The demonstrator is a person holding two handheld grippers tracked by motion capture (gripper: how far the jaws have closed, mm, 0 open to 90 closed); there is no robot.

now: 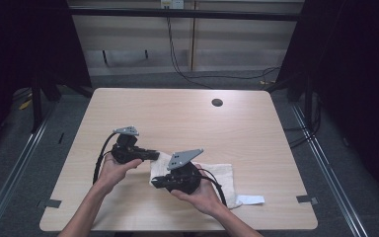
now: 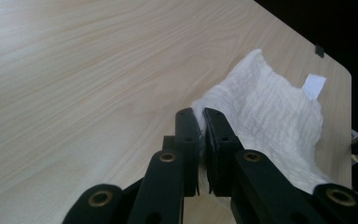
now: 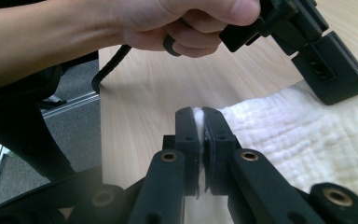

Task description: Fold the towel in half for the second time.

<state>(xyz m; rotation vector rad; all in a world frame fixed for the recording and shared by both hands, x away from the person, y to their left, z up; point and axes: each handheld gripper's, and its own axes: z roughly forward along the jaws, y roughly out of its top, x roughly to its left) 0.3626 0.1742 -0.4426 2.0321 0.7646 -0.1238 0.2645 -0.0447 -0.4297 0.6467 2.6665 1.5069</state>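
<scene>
Seen from above, a pale wooden table (image 1: 177, 113) takes up the middle of the frame, and a person's two forearms come in from the bottom edge. A white cloth (image 1: 224, 180) lies crumpled on the table in the lower centre, just right of the middle. At the cloth's lower right corner a small white tag (image 1: 250, 199) sticks out onto the wood.

The left gripper (image 1: 153, 155), held in the left hand (image 1: 112, 170), sits left of centre and points right, its tip meeting the cloth's upper left edge. The right gripper (image 1: 157, 181), held in the right hand (image 1: 200, 192), sits just below and to the right of it and points left, over the cloth's left edge.

Looking along the left gripper (image 2: 200, 126), its black jaws are nearly together and pinch a thin fold of the cloth (image 2: 270, 112), which spreads away to the right of the frame toward the tag (image 2: 314, 86).

Looking along the right gripper (image 3: 199, 122), its jaws are likewise almost closed with a sliver of white cloth (image 3: 307, 135) between them; the rest drapes to the right. The other gripper's tip (image 3: 340, 77) rests at the cloth's edge in the upper right, under the left hand (image 3: 186, 23). The cloth's left edge seems lifted slightly off the wood, though that is hard to judge.
</scene>
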